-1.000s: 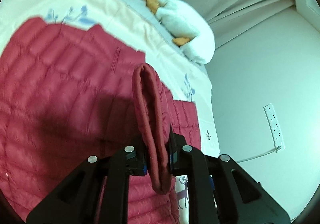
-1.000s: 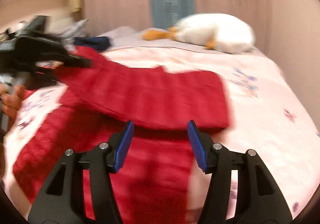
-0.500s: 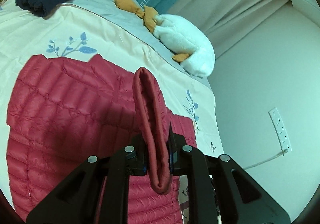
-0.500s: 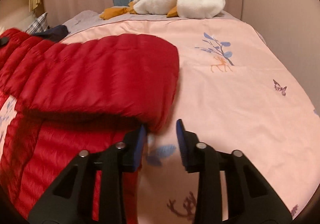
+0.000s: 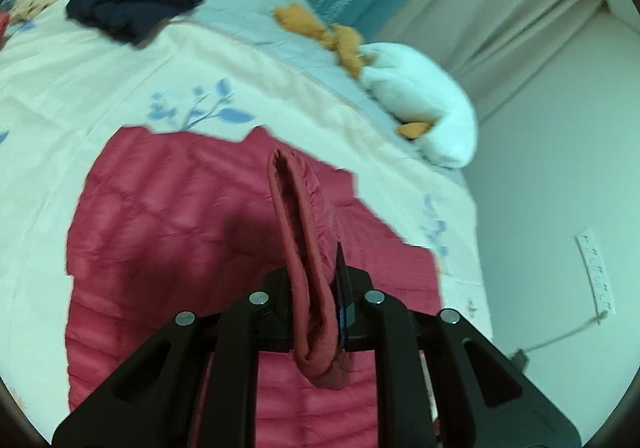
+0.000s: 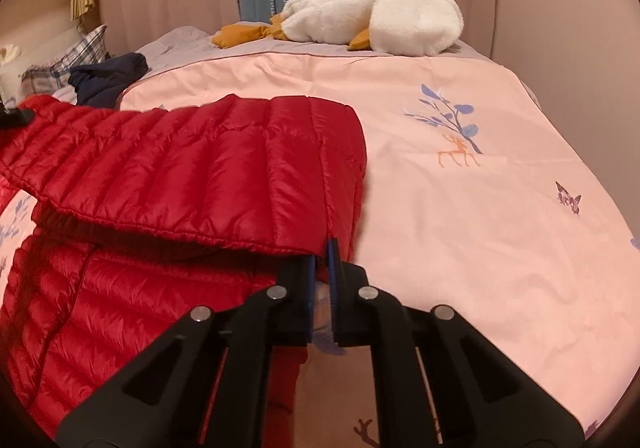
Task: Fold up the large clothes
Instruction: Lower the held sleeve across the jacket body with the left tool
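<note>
A red quilted down jacket point(image 5: 168, 232) lies spread on the bed. My left gripper point(image 5: 316, 284) is shut on a bunched fold of the jacket's hem point(image 5: 304, 248) and holds it above the rest. In the right wrist view the jacket point(image 6: 192, 176) has one part folded over the lower part. My right gripper point(image 6: 322, 260) is shut on the corner of that folded edge point(image 6: 312, 240), low over the bedspread.
The pink bedspread point(image 6: 480, 208) with blue leaf prints covers the bed. A white plush goose point(image 6: 376, 14) lies at the head. A dark navy garment point(image 5: 136, 0) is bunched at the far corner. A wall with a power strip point(image 5: 596, 276) runs along the bed's side.
My right gripper moved in to the jacket's folded corner and closed on it. My left gripper kept its hold on the hem and drew back, showing more of the bed.
</note>
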A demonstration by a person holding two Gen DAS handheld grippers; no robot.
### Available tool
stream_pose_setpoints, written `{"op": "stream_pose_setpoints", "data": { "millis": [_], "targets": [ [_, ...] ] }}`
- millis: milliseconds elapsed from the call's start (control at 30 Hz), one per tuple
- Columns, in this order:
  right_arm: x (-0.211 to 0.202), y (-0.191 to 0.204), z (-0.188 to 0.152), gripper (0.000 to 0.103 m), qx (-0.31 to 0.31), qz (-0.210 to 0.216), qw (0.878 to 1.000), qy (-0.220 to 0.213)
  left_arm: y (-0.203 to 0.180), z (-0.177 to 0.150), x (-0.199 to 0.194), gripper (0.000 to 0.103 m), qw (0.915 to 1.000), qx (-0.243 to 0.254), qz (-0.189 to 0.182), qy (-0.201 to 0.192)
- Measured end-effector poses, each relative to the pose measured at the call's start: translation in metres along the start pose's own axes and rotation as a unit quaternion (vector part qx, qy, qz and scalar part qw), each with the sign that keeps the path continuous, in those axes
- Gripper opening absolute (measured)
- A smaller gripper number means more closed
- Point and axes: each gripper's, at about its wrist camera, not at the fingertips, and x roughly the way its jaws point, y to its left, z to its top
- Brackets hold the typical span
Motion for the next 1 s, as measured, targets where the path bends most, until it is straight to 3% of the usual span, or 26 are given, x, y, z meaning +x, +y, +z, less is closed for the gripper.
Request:
{"op": "stream_pose_setpoints", "data": {
  "millis": [200, 433, 1000],
  "targets": [
    [0.0, 0.021, 0.0, 0.006, -0.046, -0.006, 0.999, -0.003, 0.034, -0.003, 0.012, 0.015, 0.9991, -0.025, 0.034, 0.009],
    [0.005, 0.032, -0.004, 0.006, -0.069, -0.005, 0.998, 0.004, 0.052, -0.003, 0.021, 0.015, 0.9971, -0.018, 0.073, 0.011],
    [0.017, 0.042, -0.011, 0.007, -0.094, 0.004, 0.995, 0.034, 0.083, -0.013, 0.043, 0.015, 0.9916, -0.034, 0.118, 0.041]
  ]
}}
